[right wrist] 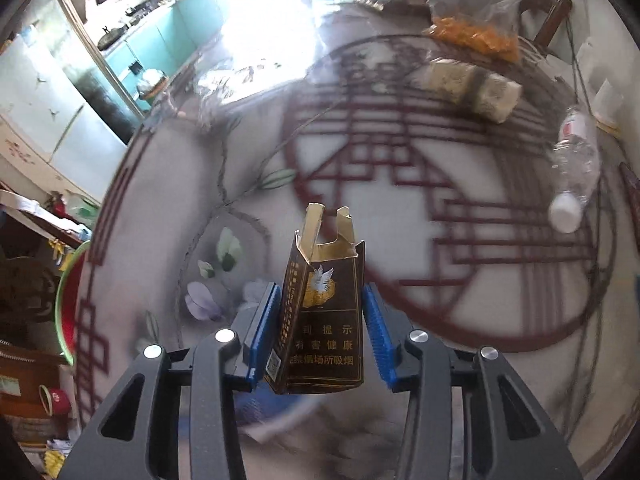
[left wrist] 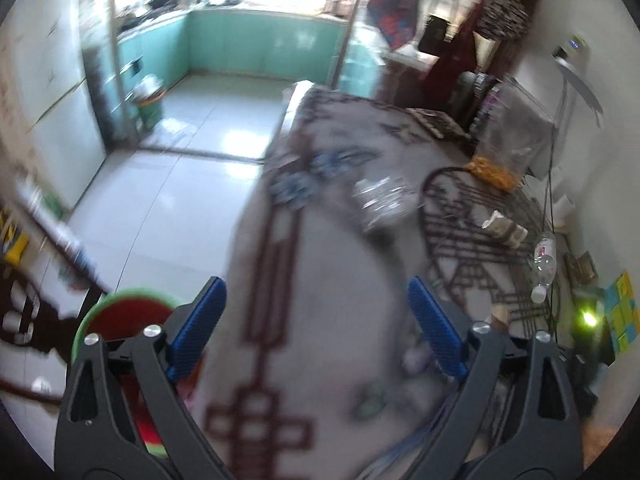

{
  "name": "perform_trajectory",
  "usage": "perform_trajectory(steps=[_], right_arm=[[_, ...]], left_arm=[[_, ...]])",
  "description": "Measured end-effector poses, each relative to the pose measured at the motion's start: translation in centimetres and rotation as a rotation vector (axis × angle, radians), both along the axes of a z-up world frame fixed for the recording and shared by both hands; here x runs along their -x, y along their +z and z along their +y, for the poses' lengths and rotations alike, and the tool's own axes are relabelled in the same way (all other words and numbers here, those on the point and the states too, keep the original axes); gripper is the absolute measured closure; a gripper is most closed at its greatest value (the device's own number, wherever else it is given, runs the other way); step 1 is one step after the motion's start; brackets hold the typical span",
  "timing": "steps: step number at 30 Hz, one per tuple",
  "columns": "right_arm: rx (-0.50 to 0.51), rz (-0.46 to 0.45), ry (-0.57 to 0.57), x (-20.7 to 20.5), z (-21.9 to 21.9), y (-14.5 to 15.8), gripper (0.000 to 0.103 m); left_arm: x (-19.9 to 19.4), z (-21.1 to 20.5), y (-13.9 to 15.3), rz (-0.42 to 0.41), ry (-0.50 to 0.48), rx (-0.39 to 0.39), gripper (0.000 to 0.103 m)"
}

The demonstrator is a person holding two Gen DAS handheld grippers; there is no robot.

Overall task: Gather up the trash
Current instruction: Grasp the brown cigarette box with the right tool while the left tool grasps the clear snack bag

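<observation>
Your right gripper (right wrist: 320, 322) pinches the cigarette pack (right wrist: 322, 312) at frame center; your left gripper (left wrist: 316, 320) is spread, empty. Plastic bottle (right wrist: 574, 160) at right and crumpled wrapper (left wrist: 380, 200) remain on the table (right wrist: 400, 220); task looks early.

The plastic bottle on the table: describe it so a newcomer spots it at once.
Start at the table with the dark red lattice circle printed on its cloth. Follow that circle to its right edge in the right wrist view, below the bag of orange snacks. There lies the clear plastic bottle, on its side, the only see-through item with a white cap.
</observation>
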State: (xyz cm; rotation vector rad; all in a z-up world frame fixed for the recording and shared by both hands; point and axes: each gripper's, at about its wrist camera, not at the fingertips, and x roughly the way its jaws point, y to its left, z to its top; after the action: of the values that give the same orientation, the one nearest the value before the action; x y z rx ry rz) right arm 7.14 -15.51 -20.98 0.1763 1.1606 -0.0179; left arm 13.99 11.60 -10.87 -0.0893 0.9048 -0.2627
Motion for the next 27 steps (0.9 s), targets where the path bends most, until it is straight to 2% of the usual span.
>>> perform_trajectory(steps=[4,6,9,11,14,17,18,19,21,22,23,27], right_arm=[[-0.027,-0.025,-0.027,1.2,-4.3,1.7,0.06],[-0.039,-0.028,-0.05,1.4,-6.2,1.9,0.06],[-0.054,-0.027,-0.074,2.2,-9.1,2.2,0.06],[-0.062,-0.022,-0.082,2.3,-10.5,2.0,0.059],[-0.082,-0.005,-0.103,2.4,-12.5,1.5,0.059],[-0.089,0.001,-0.104,2.0,-13.5,1.2,0.059],[-0.092,0.001,-0.103,1.9,-13.7,1.2,0.059],[-0.095,0.0,-0.1,1.8,-13.9,1.3,0.059],[-0.091,-0.004,-0.091,1.6,-13.9,1.4,0.059],[-0.088,-0.005,-0.083,1.4,-13.8,1.4,0.059],[-0.09,-0.006,-0.078,1.3,-13.7,1.5,0.059],[-0.104,-0.021,-0.042,0.3,-12.9,2.1,0.059]], left_arm=[[-5.0,-6.0,-1.5,-0.016,-0.116,-0.057,0.007],[-8.0,-8.9,-3.1,-0.026,-0.175,-0.121,0.006],[-12.1,-12.5,-6.4,-0.006,-0.221,-0.27,0.006],[-14.2,-14.1,-8.2,0.026,-0.258,-0.289,0.006],[-16.2,-15.4,-9.9,0.052,-0.261,-0.323,0.006],[-18.0,-16.0,-11.7,0.12,-0.241,-0.3,0.006],[-18.2,-16.4,-12.3,0.133,-0.241,-0.298,0.008],[-18.3,-16.8,-12.6,0.134,-0.242,-0.308,0.015],[-17.9,-17.1,-12.3,0.104,-0.228,-0.303,0.023],[-17.7,-17.2,-12.1,0.102,-0.227,-0.288,0.034],[-17.5,-17.2,-11.8,0.101,-0.227,-0.272,0.052],[-15.8,-16.9,-9.7,0.096,-0.223,-0.24,0.061]])
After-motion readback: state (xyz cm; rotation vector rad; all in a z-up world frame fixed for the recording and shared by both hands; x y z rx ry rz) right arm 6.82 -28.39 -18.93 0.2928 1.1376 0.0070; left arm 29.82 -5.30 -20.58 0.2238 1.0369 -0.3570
